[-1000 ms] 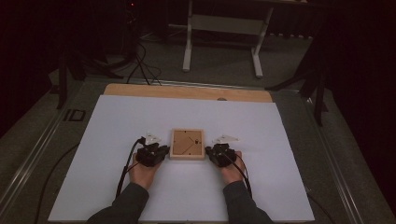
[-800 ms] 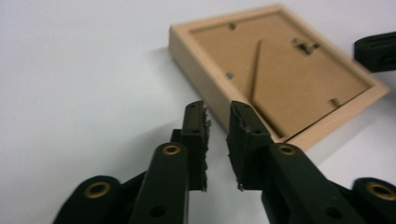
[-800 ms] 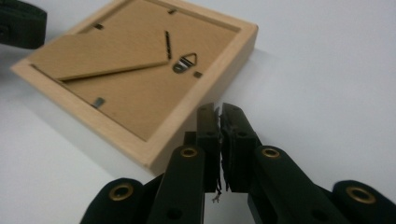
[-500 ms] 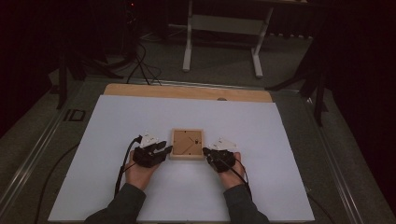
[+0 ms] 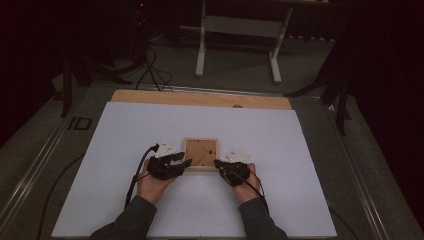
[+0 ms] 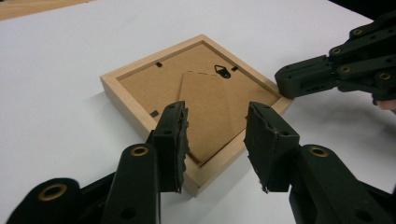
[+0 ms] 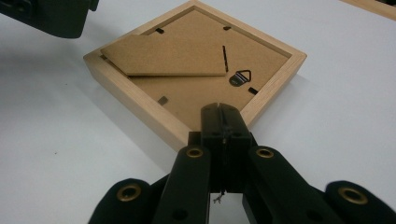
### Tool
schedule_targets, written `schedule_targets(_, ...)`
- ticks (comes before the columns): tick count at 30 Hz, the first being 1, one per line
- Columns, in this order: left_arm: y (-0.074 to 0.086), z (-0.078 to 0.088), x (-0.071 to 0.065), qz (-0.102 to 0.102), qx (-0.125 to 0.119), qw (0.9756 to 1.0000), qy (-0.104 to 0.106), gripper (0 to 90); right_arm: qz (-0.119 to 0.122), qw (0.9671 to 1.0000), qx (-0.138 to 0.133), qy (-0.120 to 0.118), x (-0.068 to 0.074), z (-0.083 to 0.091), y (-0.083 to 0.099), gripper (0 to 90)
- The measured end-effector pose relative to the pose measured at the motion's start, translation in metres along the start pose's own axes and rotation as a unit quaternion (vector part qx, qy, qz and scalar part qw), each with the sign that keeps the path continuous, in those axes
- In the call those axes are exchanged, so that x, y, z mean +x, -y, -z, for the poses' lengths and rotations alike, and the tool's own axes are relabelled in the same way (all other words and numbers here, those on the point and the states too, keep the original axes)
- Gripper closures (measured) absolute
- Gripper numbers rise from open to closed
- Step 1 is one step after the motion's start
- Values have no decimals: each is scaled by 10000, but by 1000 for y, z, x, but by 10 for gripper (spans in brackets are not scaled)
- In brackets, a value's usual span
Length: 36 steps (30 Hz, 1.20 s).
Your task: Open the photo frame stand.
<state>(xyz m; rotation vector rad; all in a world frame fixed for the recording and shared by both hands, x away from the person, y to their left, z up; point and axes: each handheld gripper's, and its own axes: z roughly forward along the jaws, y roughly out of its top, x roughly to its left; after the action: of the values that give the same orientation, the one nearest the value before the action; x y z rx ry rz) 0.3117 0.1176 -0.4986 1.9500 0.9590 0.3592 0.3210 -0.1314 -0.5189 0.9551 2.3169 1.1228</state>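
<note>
left gripper (image 5: 186,163) lifted, jaws just opening, nothing between; frame (image 5: 201,154) sits at its 3 o'clock, face down, square, hanger toward 1 o'clock. right gripper (image 5: 218,164) pinched tight at frame's corner.

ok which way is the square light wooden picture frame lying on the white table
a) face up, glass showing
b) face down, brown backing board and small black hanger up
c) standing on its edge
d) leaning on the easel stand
b: the square light wooden picture frame lies flat on the white table, its brown backing board with the small black hanger turned up.
</note>
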Motion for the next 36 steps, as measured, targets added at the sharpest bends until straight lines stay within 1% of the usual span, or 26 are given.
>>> schedule_targets(1, -1, 0, 0, -32, 7, 10000, 7, 577, 14, 10000, -2, -1, 0, 0, 0, 896)
schedule_targets(3, -2, 0, -1, -25, 3, 10000, 11, 569, 8, 10000, 0, -4, 0, 0, 0, 896)
schedule_targets(8, -9, -4, -2, 35, 9, 10000, 20, 559, 5, 10000, 1, -25, 1, 1, 0, 896)
schedule_targets(12, -11, -10, -3, 14, 85, 10000, -32, 563, 29, 10000, 6, -33, 0, 1, 0, 896)
schedule_targets(13, -13, -14, -3, -2, 144, 9999, -63, 562, 15, 10000, -1, -43, 0, 0, 0, 896)
schedule_targets(15, -15, -18, -4, -35, 229, 9997, -106, 562, -22, 10000, -13, -62, -1, 0, 1, 896)
schedule_targets(16, -15, -18, -4, -35, 229, 9997, -106, 561, -26, 10000, -17, -64, -1, 0, 1, 897)
schedule_targets(21, -19, -29, -4, -156, 399, 9989, -202, 547, -28, 10000, -23, -63, -1, 0, 1, 897)
schedule_targets(22, -19, -29, -4, -156, 399, 9989, -202, 546, -38, 10000, -29, -60, -1, 0, 1, 897)
schedule_targets(23, -19, -35, -4, -265, 515, 9979, -291, 546, -51, 10000, -33, -67, -1, 0, 1, 897)
schedule_targets(24, -19, -35, -4, -265, 515, 9979, -291, 546, -64, 9999, -33, -74, -1, 0, 1, 897)
schedule_targets(26, -19, -42, -7, -435, 662, 9958, -449, 534, -86, 9999, -39, -82, -1, 0, 1, 896)
schedule_targets(28, -18, -45, -7, -488, 704, 9952, -481, 517, -89, 9999, -42, -78, -1, 0, 1, 896)
schedule_targets(31, -18, -47, -8, -511, 721, 9952, -431, 509, -109, 9999, -53, -83, -1, 0, 1, 896)
schedule_targets(36, -18, -49, -8, -517, 772, 9948, -417, 491, -100, 9999, -53, -82, -1, 0, 1, 896)
